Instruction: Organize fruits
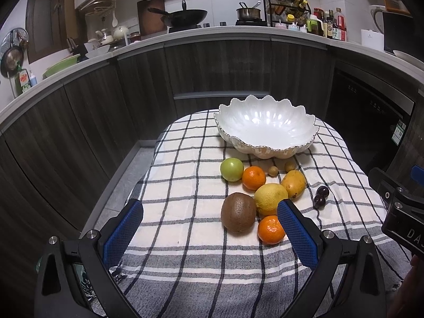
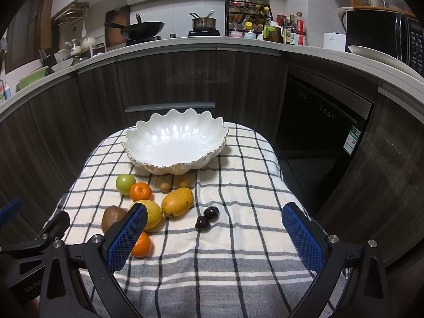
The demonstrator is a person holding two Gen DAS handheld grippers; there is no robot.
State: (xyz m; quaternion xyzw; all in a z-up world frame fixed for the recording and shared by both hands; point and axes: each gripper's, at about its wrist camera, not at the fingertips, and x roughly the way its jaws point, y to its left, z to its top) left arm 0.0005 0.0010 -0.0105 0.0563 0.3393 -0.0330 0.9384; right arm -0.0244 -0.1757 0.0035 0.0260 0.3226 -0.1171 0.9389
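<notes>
- Grippers up front: the left gripper [image 1: 210, 228] has its blue pads spread wide over the checked cloth [image 1: 185, 251], nothing between them.
- The right gripper [image 2: 214, 232] is spread wide too, empty, hanging above bare cloth.
- At the right edge of the left view, the right gripper's black body shows white letters "DA", cut off by the frame; in the right view, pale lettering on the left gripper's body is too blurred to read.
- Nearest fruit: a tangerine [image 1: 270, 229], just beside the left gripper's right pad [image 1: 296, 235].
- Touching it from the left, a brown kiwi [image 1: 238, 212]; behind both, a lemon [image 1: 270, 198].
- Off to the right, apart from the pile, two dark cherries [image 2: 207, 218] lie side by side.
- Next back, a mango [image 1: 293, 184] leans against the lemon, and a second tangerine [image 1: 254, 177] sits touching a green apple [image 1: 232, 169].
- Two small tan round fruits [image 1: 273, 171] lie just before the bowl.
- The bowl [image 1: 265, 143], white with a scalloped gold-edged rim, stands empty at the cloth's far end; every fruit is outside it.
- Beyond: dark wood-grain cabinets [image 2: 169, 79], and a black appliance carrying a green-and-white sticker [image 2: 352, 143], print too small to read.
- On the counter: a wok [image 1: 185, 16], a saucepan [image 2: 204, 22], a spice rack [image 2: 247, 17], sauce bottles [image 2: 291, 30] with unreadable labels.
</notes>
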